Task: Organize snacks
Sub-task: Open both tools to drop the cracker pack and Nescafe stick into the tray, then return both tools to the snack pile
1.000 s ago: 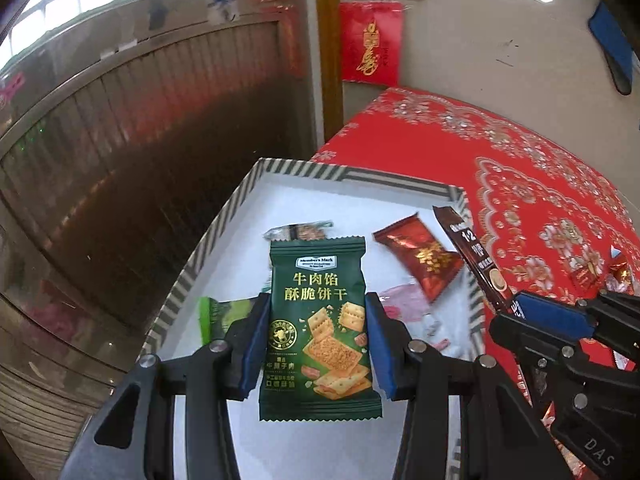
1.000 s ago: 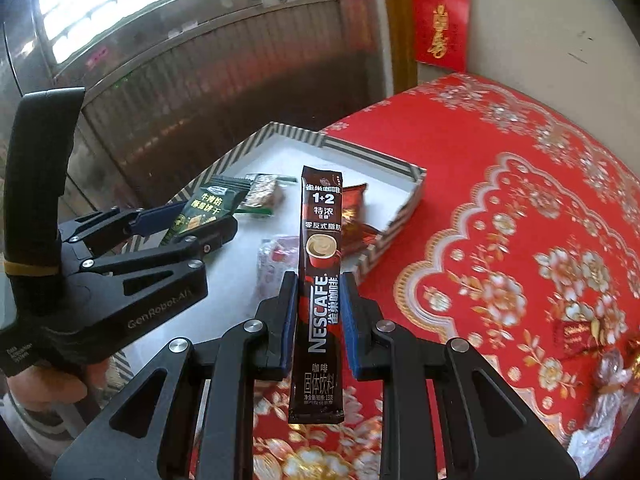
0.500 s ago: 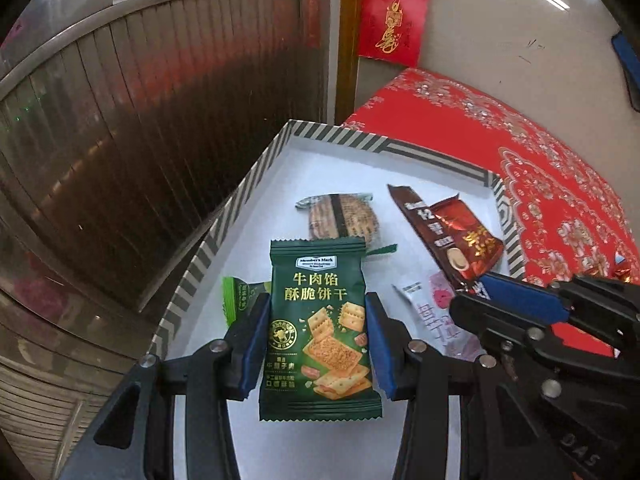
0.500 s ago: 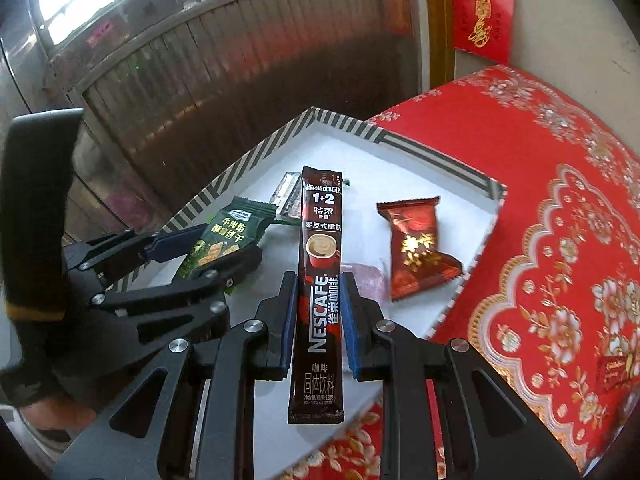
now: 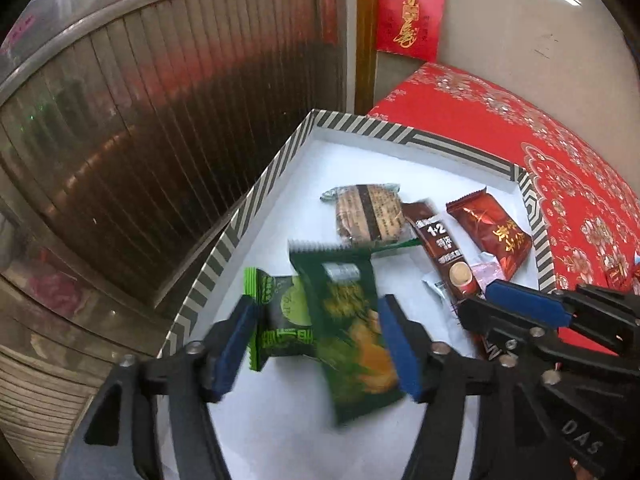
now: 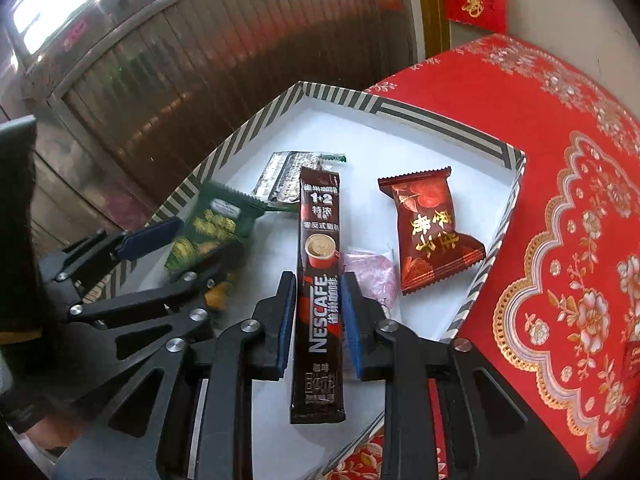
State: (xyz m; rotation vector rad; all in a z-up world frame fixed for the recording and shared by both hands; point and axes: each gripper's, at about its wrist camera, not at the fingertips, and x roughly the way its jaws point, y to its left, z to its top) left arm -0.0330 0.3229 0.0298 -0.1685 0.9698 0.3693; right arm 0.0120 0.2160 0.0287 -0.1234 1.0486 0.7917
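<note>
Snacks gather in the striped box [image 5: 256, 204]: the green cracker packet [image 5: 348, 332], blurred, slips free between the left gripper [image 5: 316, 350] as its jaws open wide. Right gripper [image 6: 318, 316], just beginning to loosen, pinches the Nescafe stick [image 6: 320, 280]; best released low over bare white floor, clear of the red packet [image 6: 428, 236].

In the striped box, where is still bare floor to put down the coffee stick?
The far corner of the striped box is bare, between the rim and the red packet. A bare strip also runs along the left wall beside the clear-wrapped cracker. The middle is crowded: the coffee stick, pink packet and green biscuit packet.
</note>
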